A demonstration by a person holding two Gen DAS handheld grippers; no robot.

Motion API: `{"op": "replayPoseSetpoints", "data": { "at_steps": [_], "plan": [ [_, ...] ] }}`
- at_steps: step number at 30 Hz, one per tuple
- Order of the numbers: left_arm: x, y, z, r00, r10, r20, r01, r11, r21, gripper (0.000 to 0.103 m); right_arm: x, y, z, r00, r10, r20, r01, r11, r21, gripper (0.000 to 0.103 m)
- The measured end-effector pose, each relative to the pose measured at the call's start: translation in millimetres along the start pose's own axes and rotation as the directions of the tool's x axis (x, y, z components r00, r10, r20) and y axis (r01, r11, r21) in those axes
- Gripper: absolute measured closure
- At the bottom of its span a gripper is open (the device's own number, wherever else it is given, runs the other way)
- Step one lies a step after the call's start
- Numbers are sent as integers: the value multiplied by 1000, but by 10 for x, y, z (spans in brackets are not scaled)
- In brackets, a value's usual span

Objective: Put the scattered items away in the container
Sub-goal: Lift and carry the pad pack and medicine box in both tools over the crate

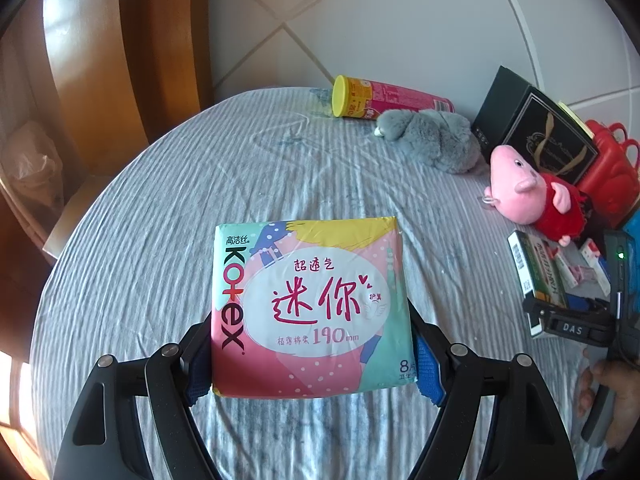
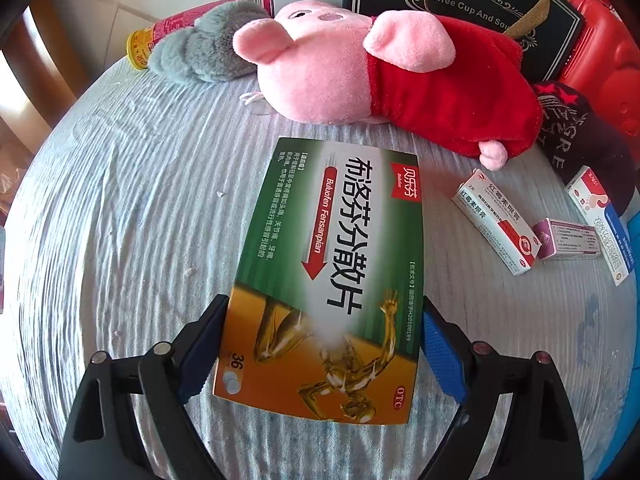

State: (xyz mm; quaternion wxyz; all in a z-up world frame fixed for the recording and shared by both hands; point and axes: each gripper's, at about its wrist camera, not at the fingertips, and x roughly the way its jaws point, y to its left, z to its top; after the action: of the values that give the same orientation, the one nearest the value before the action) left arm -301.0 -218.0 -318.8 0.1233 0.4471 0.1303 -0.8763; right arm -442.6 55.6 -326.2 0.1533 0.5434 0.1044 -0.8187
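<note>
My left gripper (image 1: 312,364) is shut on a pink and teal Kotex pad pack (image 1: 312,304) and holds it above the blue striped bedsheet (image 1: 160,208). My right gripper (image 2: 320,348) is shut on a green and orange medicine box (image 2: 332,276) and holds it over the sheet; the right gripper (image 1: 568,326) and its box (image 1: 538,276) also show at the right of the left wrist view. A red plastic basket (image 1: 612,176) stands at the far right, mostly hidden; it also shows in the right wrist view (image 2: 608,60).
A pink pig plush in red (image 2: 360,76), a grey plush (image 2: 200,52), a pink can with a yellow lid (image 1: 384,98) and a black coffee-cup box (image 2: 472,4) lie at the back. Small medicine boxes (image 2: 496,220) and a dark cloth (image 2: 580,140) lie right. A wooden headboard (image 1: 120,40) stands left.
</note>
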Motion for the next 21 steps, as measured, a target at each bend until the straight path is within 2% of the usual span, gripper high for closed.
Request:
{"op": "replayPoseSetpoints", "data": {
  "at_steps": [10,21],
  "plan": [
    [-293,-54,-58,1000,5,17,-5,1000,-12,24,-363,81,-62,999,30,23,-30,999,-20,15],
    [-766,-231,-182,999,-19,42,19,1000,-3,24,-902,-5,-434,998,44,42,-43,998,-40,16]
  ]
}}
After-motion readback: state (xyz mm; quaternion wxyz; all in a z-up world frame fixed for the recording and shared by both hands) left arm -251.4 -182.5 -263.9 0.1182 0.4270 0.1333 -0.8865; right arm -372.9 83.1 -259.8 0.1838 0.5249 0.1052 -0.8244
